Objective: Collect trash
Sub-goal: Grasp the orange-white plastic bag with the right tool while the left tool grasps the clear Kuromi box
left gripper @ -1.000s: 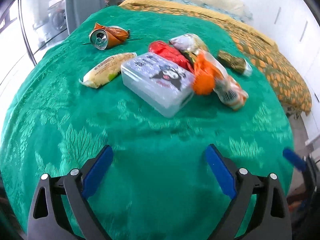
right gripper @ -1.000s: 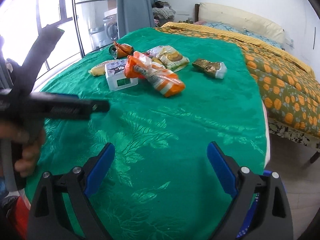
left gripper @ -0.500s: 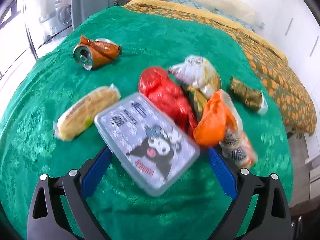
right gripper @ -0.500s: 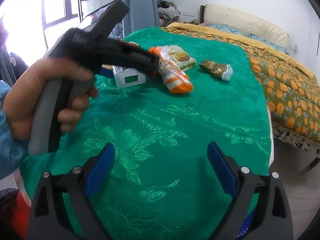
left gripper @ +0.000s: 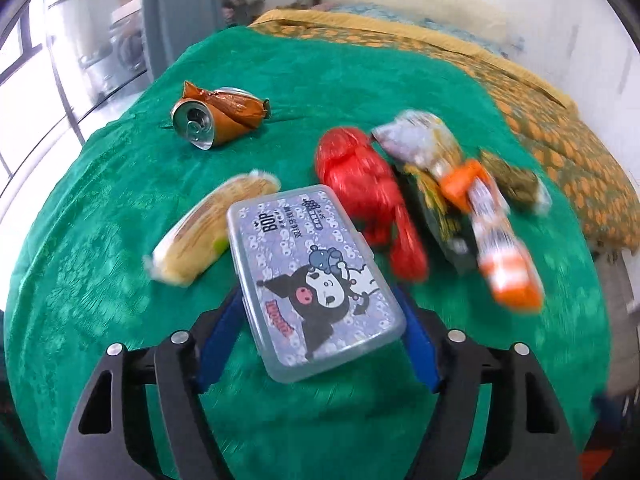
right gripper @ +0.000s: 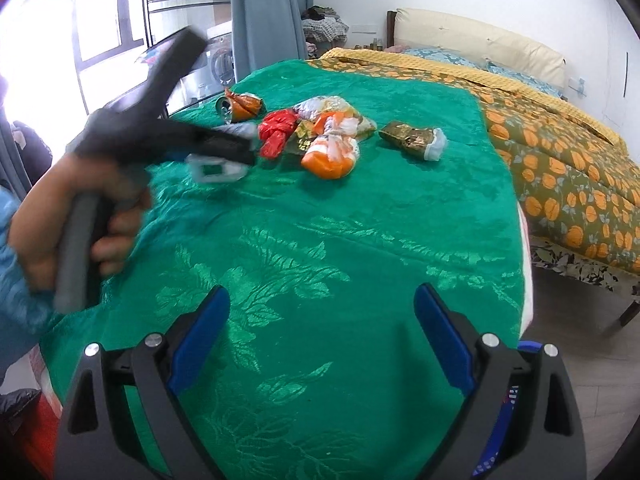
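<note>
The left gripper (left gripper: 320,320) has its jaws spread wide on either side of the plastic box (left gripper: 308,276), one blue pad at each long edge; whether they already press on it cannot be told. In the right wrist view the box looks lifted a little off the cloth, though blur leaves that unsure. The right gripper (right gripper: 320,340) hangs wide open and holds nothing, well short of the pile.

The box is probably light and stiff, with smooth sides that could slip, so a squeeze across its narrow width near the middle seems the safest hold. Just beyond the left jaw lies a yellowish snack packet (left gripper: 212,228); beyond the right jaw are a red plastic bag (left gripper: 368,196) and an orange wrapper (left gripper: 492,236), all likely soft, crinkly and nearly weightless. Farther ahead lies a crushed can (left gripper: 216,116), likely light, with sharp folds.

Everything rests on a green patterned cloth (right gripper: 360,240) over a bed, a soft surface that will give under a push. A window (right gripper: 100,32) and a curtain (right gripper: 268,12) stand behind.
</note>
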Tool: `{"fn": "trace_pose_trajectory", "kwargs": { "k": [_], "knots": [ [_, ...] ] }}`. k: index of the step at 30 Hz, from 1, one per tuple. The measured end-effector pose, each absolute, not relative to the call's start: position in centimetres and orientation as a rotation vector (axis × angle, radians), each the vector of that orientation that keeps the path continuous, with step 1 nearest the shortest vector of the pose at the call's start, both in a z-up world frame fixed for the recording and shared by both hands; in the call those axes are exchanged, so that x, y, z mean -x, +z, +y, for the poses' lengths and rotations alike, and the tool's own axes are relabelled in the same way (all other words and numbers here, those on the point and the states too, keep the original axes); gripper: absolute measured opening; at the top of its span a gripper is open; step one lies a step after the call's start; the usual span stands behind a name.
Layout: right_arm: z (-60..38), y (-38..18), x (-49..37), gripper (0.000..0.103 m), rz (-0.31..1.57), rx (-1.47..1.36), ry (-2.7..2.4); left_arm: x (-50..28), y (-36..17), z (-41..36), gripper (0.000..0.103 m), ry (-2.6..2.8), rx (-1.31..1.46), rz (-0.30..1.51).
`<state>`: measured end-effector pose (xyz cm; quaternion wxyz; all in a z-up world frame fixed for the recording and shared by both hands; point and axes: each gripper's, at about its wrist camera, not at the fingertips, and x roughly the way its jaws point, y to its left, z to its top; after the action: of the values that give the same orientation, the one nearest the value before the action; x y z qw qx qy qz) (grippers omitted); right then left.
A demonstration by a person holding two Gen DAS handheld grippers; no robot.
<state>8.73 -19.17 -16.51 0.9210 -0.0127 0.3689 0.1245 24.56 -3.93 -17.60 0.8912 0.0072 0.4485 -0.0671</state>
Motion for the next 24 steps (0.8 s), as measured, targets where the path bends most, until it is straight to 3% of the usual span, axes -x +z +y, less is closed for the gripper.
{"fn": "trace_pose_trajectory", "kwargs": {
  "k": [10, 14, 24],
  "knots": [
    [-20.7, -17.0, -9.5, 0.091, 0.784, -0.018, 0.232, -16.8, -17.6, 1.5, 0.069, -0.383, -0.082, 0.969],
    [-20.9, -17.2, -9.9, 0.091, 0.795, -0.027, 0.225, -16.6, -18.1, 2.5, 0.084, -0.358, -0.064, 0.948],
    [-23.6, -15.7, -16.3, 0.09, 0.863, -0.186, 0.218, -16.5, -18.8, 1.3, 0.096, -0.342, -0.13, 0.936]
  ]
}}
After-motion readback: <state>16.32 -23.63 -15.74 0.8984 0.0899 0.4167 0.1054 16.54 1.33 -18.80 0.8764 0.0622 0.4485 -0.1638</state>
